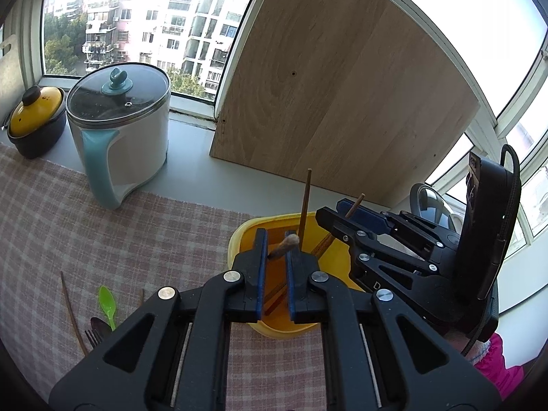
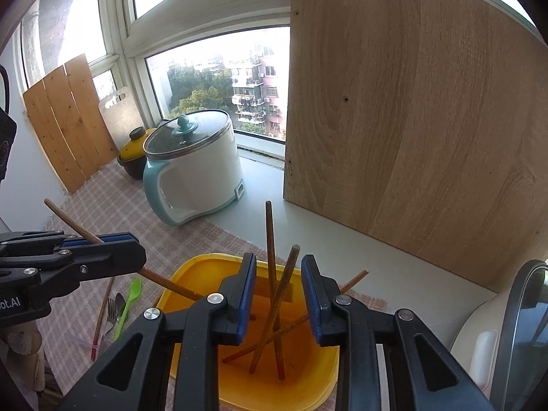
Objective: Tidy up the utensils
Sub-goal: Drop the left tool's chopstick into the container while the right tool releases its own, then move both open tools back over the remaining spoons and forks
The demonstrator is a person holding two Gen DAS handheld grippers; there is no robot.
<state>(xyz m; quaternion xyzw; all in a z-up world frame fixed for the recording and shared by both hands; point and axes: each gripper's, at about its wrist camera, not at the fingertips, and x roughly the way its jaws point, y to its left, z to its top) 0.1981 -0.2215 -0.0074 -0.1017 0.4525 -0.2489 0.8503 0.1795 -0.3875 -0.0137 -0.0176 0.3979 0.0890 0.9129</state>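
- Left hand-held gripper (image 1: 276,245): lower centre of the left wrist view, over the yellow container (image 1: 337,260). Blue pads stand a narrow gap apart; a wooden chopstick (image 1: 284,246) runs through that gap end-on. Whether the pads press on it, cannot tell from either view.
- Same stick in the right wrist view: passes through the left hand-held gripper (image 2: 135,251) at mid-left, upper end toward the upper left of the frame, lower end (image 2: 171,284) dipping over the container's near-left rim.
- Right hand-held gripper (image 2: 278,274): bottom centre of the right wrist view, jaws partly apart, pads clear of everything. Nothing gripped.
- Between and beyond those jaws: several brown chopsticks (image 2: 272,274) stand crossed inside the yellow container (image 2: 191,274), tips on its floor, tops leaning past the far rim.
- Container sits on the checked cloth (image 1: 68,226) covering the worktop, lower centre in both views.
- Loose utensils on the cloth, lower left of both frames: green plastic spoon (image 2: 128,303), metal fork (image 2: 111,311), one more chopstick (image 1: 70,304).
- Background, upper left: white-and-teal electric pot (image 2: 195,167) with glass lid, small pot with yellow lid (image 1: 34,120) beside it.
- Wood-grain panel (image 2: 428,102) leans against the window, upper right.
- Pink sleeve (image 1: 496,366) at the lower right edge of the left wrist view.
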